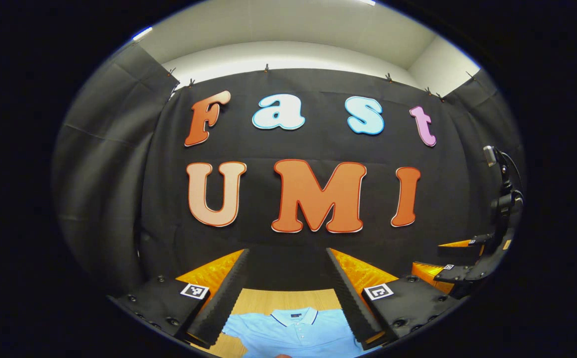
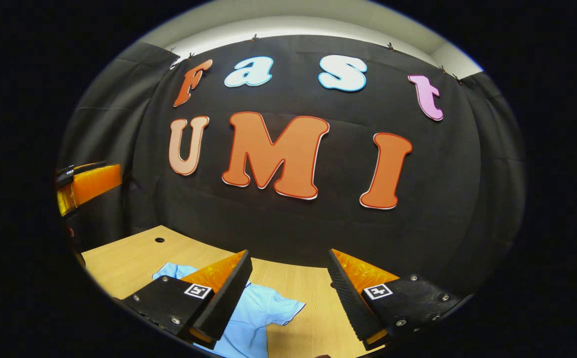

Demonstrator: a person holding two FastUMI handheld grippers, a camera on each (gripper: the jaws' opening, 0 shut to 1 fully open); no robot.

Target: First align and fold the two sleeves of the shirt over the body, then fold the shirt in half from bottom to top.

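While both tools hung raised, nothing was gripped | left gripper (image 1: 288, 298) fingers apart, shirt (image 1: 293, 330) flat at 6 o'clock, collar toward wall | right gripper (image 2: 288, 298) fingers apart, sleeve (image 2: 273, 308) at 7 o'clock on table (image 2: 134, 258) | judged: sleeves unfolded; lower each tool, pinch a sleeve's cuff edge, fold inward evenly.
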